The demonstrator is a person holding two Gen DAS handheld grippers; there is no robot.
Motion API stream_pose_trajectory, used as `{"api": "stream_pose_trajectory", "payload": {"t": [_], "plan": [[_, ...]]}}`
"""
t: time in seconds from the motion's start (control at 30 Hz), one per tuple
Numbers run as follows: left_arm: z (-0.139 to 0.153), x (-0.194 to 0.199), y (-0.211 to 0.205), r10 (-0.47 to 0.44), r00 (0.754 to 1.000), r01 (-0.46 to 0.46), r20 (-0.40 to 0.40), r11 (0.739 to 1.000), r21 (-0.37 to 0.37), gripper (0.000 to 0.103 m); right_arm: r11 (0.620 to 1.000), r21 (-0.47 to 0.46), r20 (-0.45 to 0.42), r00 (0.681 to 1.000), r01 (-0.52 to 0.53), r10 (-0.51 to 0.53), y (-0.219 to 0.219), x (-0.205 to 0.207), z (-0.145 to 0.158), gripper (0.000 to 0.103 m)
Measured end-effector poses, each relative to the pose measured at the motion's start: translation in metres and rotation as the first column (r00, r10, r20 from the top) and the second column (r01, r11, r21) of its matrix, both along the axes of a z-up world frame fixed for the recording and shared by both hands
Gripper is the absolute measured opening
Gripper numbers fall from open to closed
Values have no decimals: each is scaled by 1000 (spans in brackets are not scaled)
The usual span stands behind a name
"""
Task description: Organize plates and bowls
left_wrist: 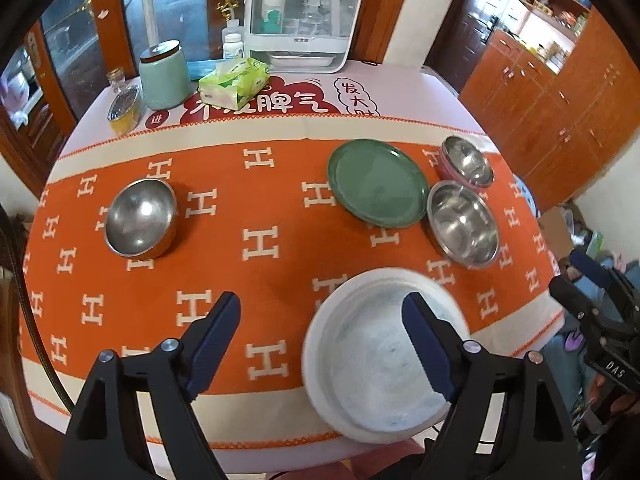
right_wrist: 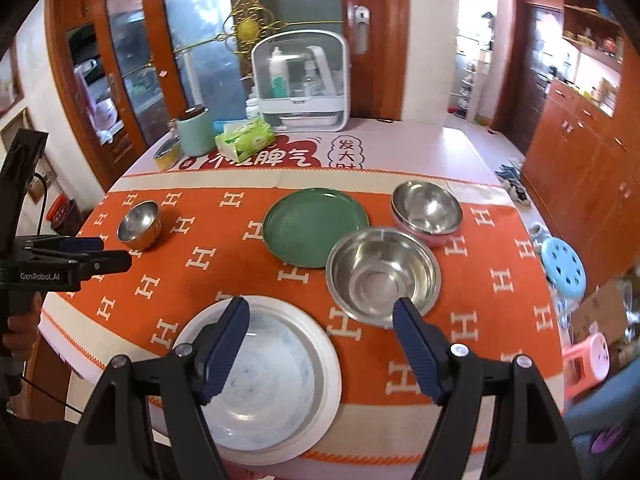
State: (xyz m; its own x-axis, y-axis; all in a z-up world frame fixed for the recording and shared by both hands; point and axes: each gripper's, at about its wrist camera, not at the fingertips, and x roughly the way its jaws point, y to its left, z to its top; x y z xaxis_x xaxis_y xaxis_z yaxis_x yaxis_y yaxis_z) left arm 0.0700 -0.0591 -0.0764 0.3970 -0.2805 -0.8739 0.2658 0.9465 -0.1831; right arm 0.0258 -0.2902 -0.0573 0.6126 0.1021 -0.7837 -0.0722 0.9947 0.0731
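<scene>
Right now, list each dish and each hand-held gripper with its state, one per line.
White plate: flat at the table's near edge, empty, not held.
Green plate: flat, empty.
Large steel bowl: upright, empty.
Steel bowl: upright, nested in a pink bowl.
Small steel bowl: upright, alone at the left.
Left hand-held gripper: open, empty.
Right hand-held gripper: open, empty.

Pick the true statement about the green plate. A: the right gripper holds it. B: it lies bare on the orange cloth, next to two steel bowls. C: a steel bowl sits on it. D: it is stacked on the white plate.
B: the green plate is empty, flat on the orange cloth, beside two steel bowls.
</scene>
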Motion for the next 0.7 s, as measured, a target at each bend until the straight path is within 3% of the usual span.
{"api": "stream_pose_trajectory", "payload": {"t": [0.4, 0.7], "plan": [[4, 24, -38, 155, 988, -156, -15, 988, -11, 86, 982, -2, 20, 981, -191, 191, -34, 70, 10, 75], [-6, 49, -59, 248, 968, -248, -28, 969, -9, 86, 960, 40, -15, 960, -277, 278, -58, 136, -9, 75]]}}
